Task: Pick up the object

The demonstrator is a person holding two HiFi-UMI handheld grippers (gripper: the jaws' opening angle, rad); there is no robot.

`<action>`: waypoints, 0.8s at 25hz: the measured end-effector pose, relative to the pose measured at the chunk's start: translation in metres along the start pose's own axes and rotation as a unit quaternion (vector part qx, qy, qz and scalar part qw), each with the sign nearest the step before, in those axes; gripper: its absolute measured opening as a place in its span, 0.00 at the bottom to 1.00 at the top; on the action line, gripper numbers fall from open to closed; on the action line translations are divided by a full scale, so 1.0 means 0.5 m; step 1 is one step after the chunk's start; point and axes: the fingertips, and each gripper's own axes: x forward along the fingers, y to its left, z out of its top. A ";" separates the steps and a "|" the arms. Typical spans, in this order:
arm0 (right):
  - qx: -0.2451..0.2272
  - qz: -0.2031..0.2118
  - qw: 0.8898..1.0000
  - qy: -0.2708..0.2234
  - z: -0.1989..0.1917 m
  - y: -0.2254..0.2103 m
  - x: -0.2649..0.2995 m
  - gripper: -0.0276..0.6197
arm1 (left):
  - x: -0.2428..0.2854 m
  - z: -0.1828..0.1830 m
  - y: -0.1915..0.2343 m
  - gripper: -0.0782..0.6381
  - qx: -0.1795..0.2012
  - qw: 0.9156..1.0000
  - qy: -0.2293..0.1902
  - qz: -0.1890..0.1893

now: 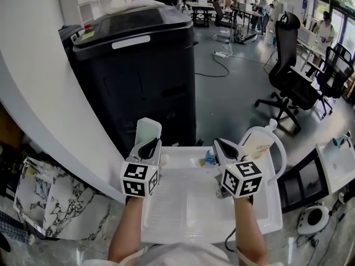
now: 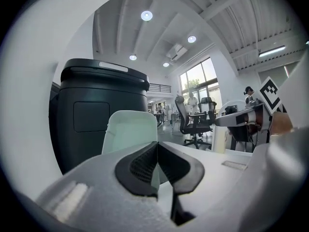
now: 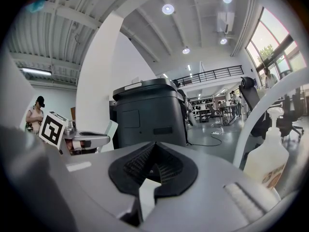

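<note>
Gripping a pale, round-cornered plastic tray (image 2: 128, 129), ribbed pads (image 2: 140, 166) of left gripper (image 2: 157, 143).

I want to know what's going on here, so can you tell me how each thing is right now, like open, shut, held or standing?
Left gripper: shut on the pale green lid.
Pale green lid: held upright, pinched at its bottom edge.
Right gripper: shut, nothing in it.
Black bin: standing, top closed.
Pump bottle: standing upright, untouched.

Open office: desks (image 1: 201, 8), swivel chairs (image 1: 289, 73)
</note>
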 end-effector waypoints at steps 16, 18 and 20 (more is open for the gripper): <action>-0.011 0.006 1.000 0.008 -0.010 0.020 0.007 0.05 | -0.012 -0.027 0.008 0.12 -0.006 1.000 0.009 0.010; -0.012 0.007 1.000 0.008 -0.009 0.020 0.007 0.05 | -0.011 -0.028 0.006 0.12 -0.005 1.000 0.009 0.009; -0.014 0.007 1.000 0.008 -0.008 0.022 0.006 0.04 | -0.011 -0.028 0.003 0.12 -0.005 1.000 0.009 0.007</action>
